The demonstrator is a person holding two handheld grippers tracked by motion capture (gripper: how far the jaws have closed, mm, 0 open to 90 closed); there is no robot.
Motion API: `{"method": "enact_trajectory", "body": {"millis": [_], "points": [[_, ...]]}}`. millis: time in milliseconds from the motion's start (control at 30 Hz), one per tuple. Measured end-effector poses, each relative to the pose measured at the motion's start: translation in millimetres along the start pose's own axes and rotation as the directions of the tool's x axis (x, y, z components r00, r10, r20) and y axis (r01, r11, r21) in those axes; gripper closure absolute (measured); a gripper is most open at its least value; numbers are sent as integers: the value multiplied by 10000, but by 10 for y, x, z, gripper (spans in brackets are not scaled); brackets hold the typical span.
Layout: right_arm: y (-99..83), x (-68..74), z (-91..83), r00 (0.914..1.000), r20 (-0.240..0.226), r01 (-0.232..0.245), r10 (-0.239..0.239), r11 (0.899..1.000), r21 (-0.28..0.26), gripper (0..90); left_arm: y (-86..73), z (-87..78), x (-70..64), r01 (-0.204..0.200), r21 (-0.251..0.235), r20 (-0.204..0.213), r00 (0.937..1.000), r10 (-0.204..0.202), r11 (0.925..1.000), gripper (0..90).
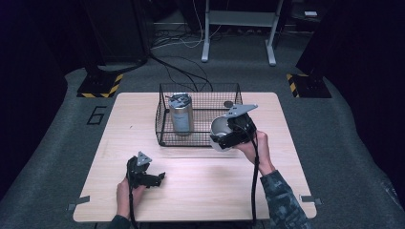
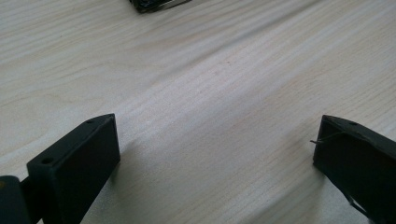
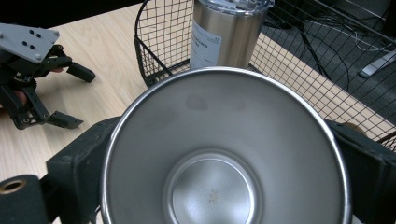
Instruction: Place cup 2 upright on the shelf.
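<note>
The steel cup (image 3: 224,154) sits clamped in the right gripper (image 1: 232,132) at frame centre, beside the wire basket (image 1: 165,129); the left gripper (image 1: 147,177), lower left, gapes empty.

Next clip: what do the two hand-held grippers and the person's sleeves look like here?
Both hand-held grippers, left and right, are black frames with two blocky black jaws, each topped by a grey three-cornered plate with small holes. A black cable trails from each back toward the person. The right sleeve is a dark camouflage pattern; the left sleeve's dark cuff shows at the bottom edge.
</note>
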State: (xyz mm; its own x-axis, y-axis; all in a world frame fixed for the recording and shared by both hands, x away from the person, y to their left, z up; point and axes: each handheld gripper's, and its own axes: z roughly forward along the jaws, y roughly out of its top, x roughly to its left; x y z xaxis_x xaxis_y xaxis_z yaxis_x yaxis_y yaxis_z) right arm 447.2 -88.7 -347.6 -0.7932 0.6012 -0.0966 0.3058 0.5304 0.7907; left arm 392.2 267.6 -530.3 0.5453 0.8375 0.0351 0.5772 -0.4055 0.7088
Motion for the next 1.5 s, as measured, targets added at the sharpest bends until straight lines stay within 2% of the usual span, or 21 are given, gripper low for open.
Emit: {"method": "enact_trajectory", "body": {"millis": [333,933,1067,1400,1500], "points": [[109,-30,44,10000,-29,54,-53,10000,26,57,0,-1,1,5,17,33,10000,-5,10000,3],[343,-192,159,10000,89,22,-22,10000,76,57,0,0,-1,14,-2,-1,10000,-14,10000,3],[390,-224,200,9999,118,123,-125,9998,148,57,0,1,-1,11,-8,-5,10000,-11,10000,3],[471,-320,309,9998,184,-68,63,9996,270,58,0,0,-2,17,-7,-3,10000,-17,10000,3],[474,-354,367,9998,210,37,-45,9993,383,58,0,0,-1,14,0,4,10000,-14,10000,3]]}}
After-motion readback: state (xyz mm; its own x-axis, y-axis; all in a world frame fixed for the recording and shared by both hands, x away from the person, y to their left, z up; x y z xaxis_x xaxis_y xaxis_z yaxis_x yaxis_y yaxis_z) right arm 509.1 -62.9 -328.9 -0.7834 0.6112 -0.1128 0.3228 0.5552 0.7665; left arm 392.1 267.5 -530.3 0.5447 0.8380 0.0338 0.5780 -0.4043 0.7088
